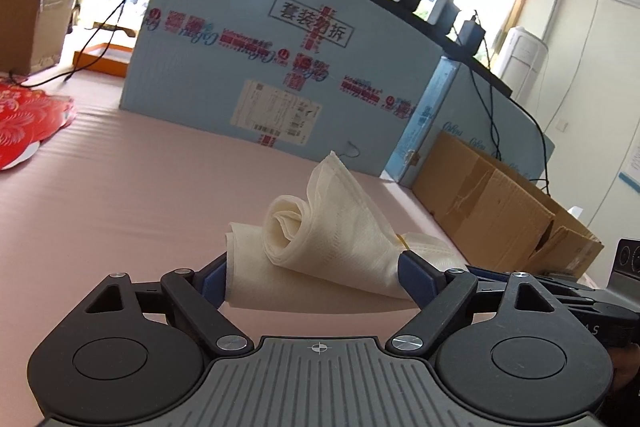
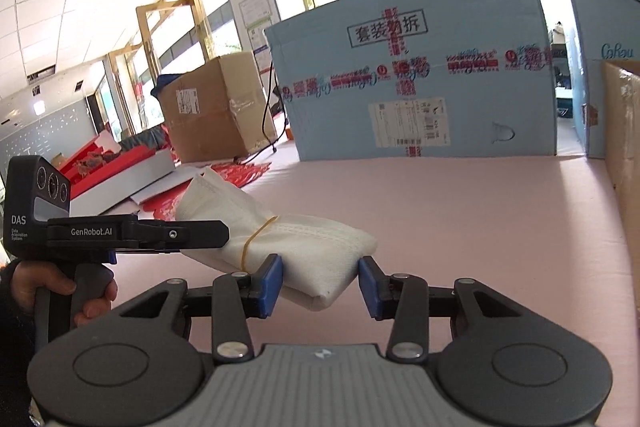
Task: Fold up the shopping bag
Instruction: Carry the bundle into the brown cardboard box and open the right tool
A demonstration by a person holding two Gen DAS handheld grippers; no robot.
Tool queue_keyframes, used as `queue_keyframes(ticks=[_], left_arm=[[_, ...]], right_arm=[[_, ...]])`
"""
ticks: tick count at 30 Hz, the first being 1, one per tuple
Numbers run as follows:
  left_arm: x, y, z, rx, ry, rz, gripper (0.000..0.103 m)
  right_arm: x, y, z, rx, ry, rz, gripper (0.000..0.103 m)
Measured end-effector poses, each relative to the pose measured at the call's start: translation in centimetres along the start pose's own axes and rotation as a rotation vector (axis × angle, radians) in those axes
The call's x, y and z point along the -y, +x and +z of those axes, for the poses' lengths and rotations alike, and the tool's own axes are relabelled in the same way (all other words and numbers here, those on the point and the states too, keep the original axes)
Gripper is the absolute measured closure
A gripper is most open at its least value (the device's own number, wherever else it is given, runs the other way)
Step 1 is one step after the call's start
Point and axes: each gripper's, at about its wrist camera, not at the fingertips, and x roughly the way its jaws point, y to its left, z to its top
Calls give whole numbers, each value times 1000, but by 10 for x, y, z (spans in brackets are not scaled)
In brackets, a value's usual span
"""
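The left gripper (image 1: 316,275), a black two-finger tool with blue pads, occupies the lower half of the left wrist view. Its jaws stand wide, and the rolled white non-woven shopping bag (image 1: 320,247) spans the whole gap between them. The bag's edges meet both pads, so the gripper holds one end of the roll. The bag's loose layers curl into a spiral at frame centre.

In the right wrist view, the right gripper (image 2: 320,285) sits at lower centre with its jaws about half open. The other end of the shopping bag (image 2: 304,259) lies between the blue pads. The left pad touches the fabric; at the right pad, contact cannot be confirmed. A yellow rubber band (image 2: 256,237) circles the roll just left of the pads. At the left edge of this view, a person's hand (image 2: 86,291) grips the handle of the left gripper (image 2: 136,233), which is level and seen side-on.

The bag is lifted clear of the pink padded table surface (image 2: 460,211). A large light-blue cardboard box with red printed tape (image 1: 280,59) stands at the table's far side. A brown cardboard box (image 1: 500,211) sits at right in the left wrist view. Red patterned paper (image 1: 28,119) lies at its left edge. Bright windows fill the background.
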Motion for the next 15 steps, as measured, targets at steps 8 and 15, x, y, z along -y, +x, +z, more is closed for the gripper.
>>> queue_keyframes(ticks=[8, 15], left_arm=[[79, 23, 28, 121, 174, -185, 15], [151, 74, 41, 145, 238, -369, 15]], right_arm=[[35, -71, 19, 200, 7, -102, 59], [77, -141, 33, 376, -12, -262, 59]])
